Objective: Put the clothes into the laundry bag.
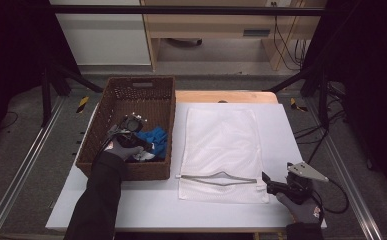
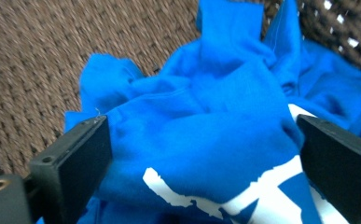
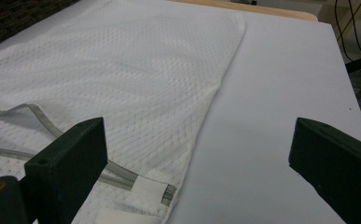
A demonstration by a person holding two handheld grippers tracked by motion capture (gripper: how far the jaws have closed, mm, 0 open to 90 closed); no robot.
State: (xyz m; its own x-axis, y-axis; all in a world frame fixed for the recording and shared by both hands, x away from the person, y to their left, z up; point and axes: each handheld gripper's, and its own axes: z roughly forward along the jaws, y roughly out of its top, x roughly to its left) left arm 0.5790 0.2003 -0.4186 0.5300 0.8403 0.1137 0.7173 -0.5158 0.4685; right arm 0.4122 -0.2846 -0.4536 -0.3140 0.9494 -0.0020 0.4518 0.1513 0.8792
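A crumpled blue garment (image 1: 156, 141) with white print lies at the near right of the brown wicker basket (image 1: 112, 105). My left gripper (image 1: 137, 142) is down inside the basket, open. In the left gripper view the blue garment (image 2: 215, 126) bulges between the wide-apart jaws, and I cannot tell if they touch it. A white mesh laundry bag (image 1: 221, 150) lies flat on the white table (image 1: 146, 205), its grey zipper (image 1: 218, 179) partly open along the near edge. My right gripper (image 1: 267, 184) stands open by the mesh bag's (image 3: 122, 79) near right corner, holding nothing.
The basket stands on the table's left half. Bare white table surface (image 3: 271, 102) lies right of the bag. A wooden strip (image 1: 226, 96) runs along the far table edge. Black frame bars and cables surround the table.
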